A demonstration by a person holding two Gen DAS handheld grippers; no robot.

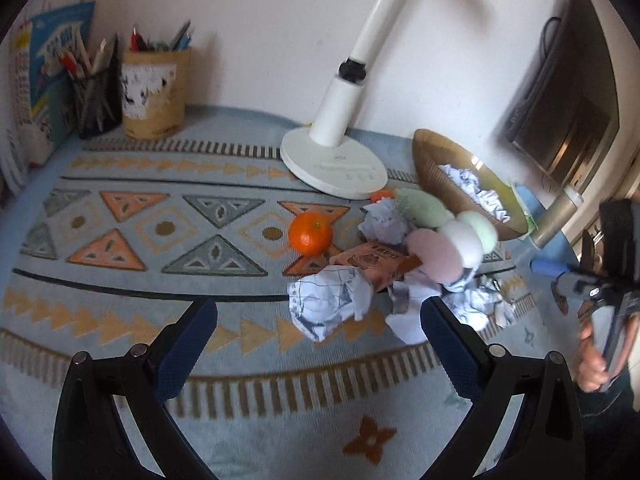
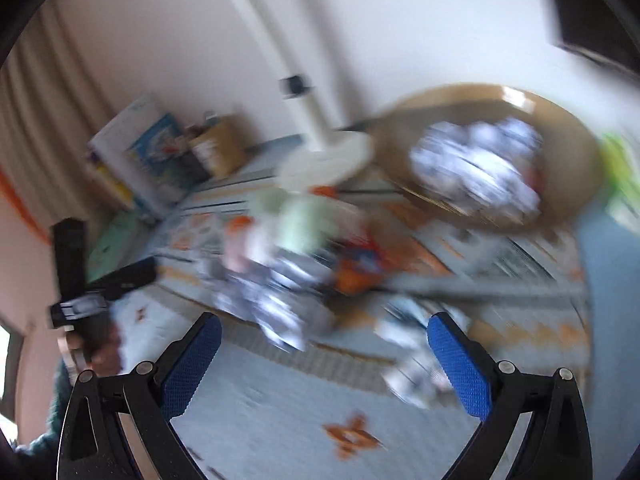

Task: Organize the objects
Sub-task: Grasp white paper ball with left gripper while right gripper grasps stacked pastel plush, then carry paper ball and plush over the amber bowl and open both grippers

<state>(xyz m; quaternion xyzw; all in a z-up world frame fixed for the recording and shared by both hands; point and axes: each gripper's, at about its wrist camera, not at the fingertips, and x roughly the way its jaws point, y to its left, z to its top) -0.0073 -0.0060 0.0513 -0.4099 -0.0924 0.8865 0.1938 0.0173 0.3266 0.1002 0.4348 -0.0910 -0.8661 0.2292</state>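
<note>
My left gripper is open and empty above the patterned mat, just short of a crumpled paper ball. Beyond it lie an orange, a brown packet, a plush toy with green, white and pink parts and more crumpled paper. A brown bowl at the right holds crumpled paper. My right gripper is open and empty; its view is blurred, showing paper balls, the plush and the bowl. The right gripper also shows at the far right of the left wrist view.
A white desk lamp stands behind the pile. Two pen holders and books stand at the back left. A dark monitor is on the right wall. A beige cylinder lies beside the bowl.
</note>
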